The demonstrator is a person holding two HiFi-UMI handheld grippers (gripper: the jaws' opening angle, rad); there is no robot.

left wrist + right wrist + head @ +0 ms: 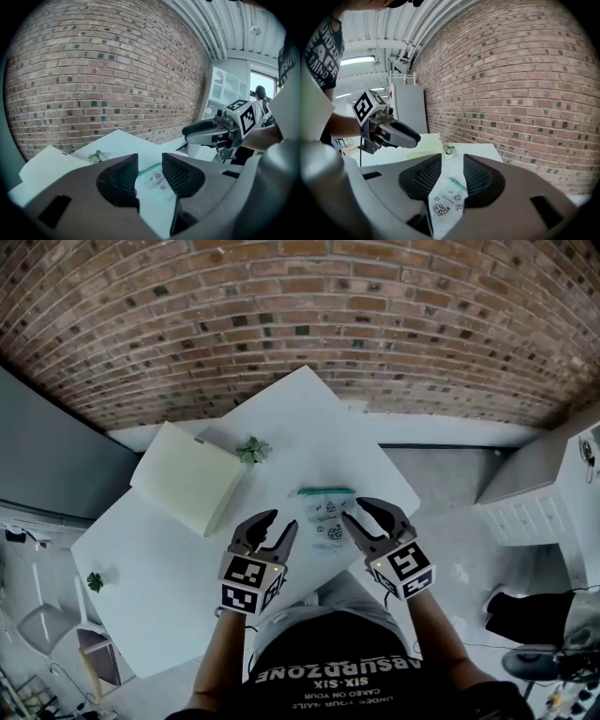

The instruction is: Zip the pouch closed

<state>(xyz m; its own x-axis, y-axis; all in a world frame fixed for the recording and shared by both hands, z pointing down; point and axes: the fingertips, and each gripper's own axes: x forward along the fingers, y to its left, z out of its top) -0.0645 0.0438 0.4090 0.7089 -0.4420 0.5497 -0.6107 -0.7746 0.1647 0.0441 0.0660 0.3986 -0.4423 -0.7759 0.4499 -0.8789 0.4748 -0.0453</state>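
A small clear pouch (328, 517) with printed figures lies flat on the white table (169, 568), its teal zipper strip (326, 491) along the far edge. My left gripper (277, 524) hovers just left of the pouch and my right gripper (364, 514) just right of it, both pointing away from me. In the left gripper view the left gripper (150, 171) stands open with the pouch (159, 194) beyond its empty gap. The right gripper (452, 176) is open too, and the pouch (445, 204) and its zipper (457, 184) show through the gap.
A cream folder (187, 476) lies on the table's far left, with a small green plant (251, 450) beside it. Another green sprig (95, 581) sits near the left edge. A brick wall (300, 315) stands behind the table and a white cabinet (525, 512) to the right.
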